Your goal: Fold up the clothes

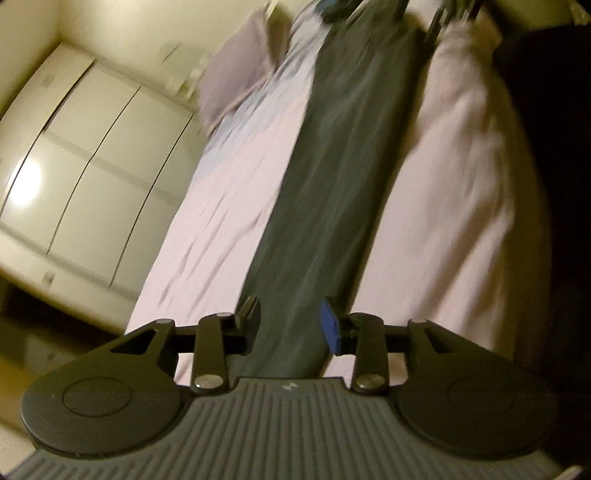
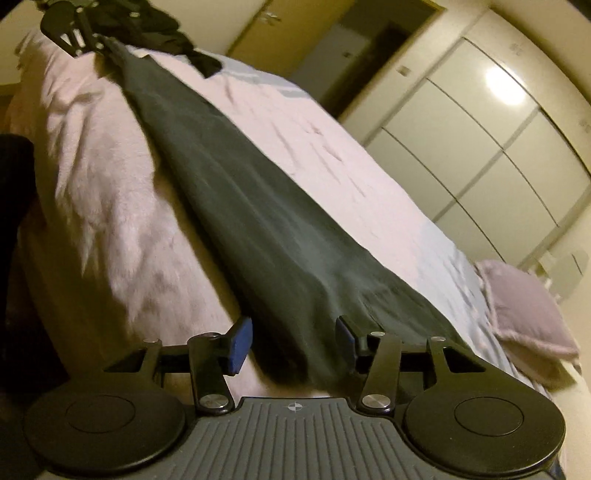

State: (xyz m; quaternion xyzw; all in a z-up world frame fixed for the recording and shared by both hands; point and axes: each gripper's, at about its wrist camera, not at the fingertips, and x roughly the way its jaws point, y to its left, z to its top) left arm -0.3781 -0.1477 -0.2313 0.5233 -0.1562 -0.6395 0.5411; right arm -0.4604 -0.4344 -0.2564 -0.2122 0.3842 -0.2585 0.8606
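**Tech A:** Two grippers, one garment. Report the edges, left to right.

**Tech B:** Left wrist view: the wardrobe point(image 1: 92, 177) of pale doors fills the left side, with a dark gap of floor between it and the bed point(image 1: 229, 206). The bed's left edge runs diagonally up toward a lilac pillow point(image 1: 236, 74). The dark green garment point(image 1: 343, 166) lies stretched in a long narrow strip up the middle of the pink sheet, with bare sheet open on both sides of it. Far right is dark and unreadable.

**Tech A:** Left gripper point(image 1: 290, 325) condition?

**Tech B:** Fingers apart, nothing pinched. The strip's near end lies below the gap; the pads do not press on it.

**Tech A:** Right wrist view?

**Tech B:** A dark shape at the far left edge, then fluffy pink bedding point(image 2: 110, 206) falling away at the bed's side. The garment runs from the near end up to the top left, where the other gripper shows beside a dark heap of clothes point(image 2: 155, 26). Right of it: wrinkled sheet, a blue-grey band, the pillow near the far edge, then the wardrobe and a doorway point(image 2: 373, 48).

**Tech A:** Right gripper point(image 2: 293, 341)?

**Tech B:** Fingers spread; the garment's wide end lies between them, unclamped. Both views are motion-blurred
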